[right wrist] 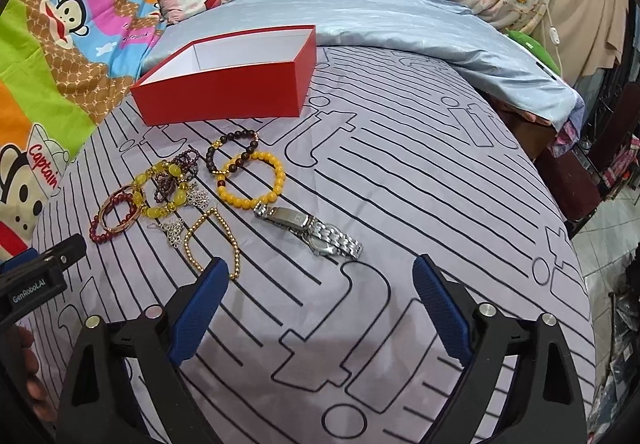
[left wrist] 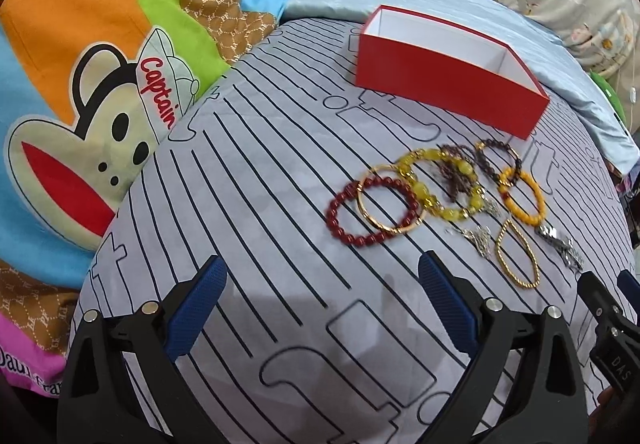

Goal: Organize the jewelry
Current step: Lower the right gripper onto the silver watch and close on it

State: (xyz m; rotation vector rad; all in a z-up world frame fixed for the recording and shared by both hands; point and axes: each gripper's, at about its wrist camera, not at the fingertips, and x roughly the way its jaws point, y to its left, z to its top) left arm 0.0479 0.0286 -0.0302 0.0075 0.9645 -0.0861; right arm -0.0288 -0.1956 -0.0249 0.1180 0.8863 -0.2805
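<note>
From the right wrist we see the whole silver metal-link watch (right wrist: 310, 230); the left wrist view catches only its blurred edge (left wrist: 560, 244). Both the left gripper (left wrist: 322, 276) and the right gripper (right wrist: 320, 276) stand with blue pads wide apart, holding nothing. The beaded bracelets (right wrist: 250, 180) lie clustered on the grey striped bedspread (right wrist: 400, 184), near the open red cardboard box (right wrist: 224, 96) (white inside). We read "Captain" on the cartoon monkey blanket (left wrist: 120, 104); the silver charms are hard to make out.
</note>
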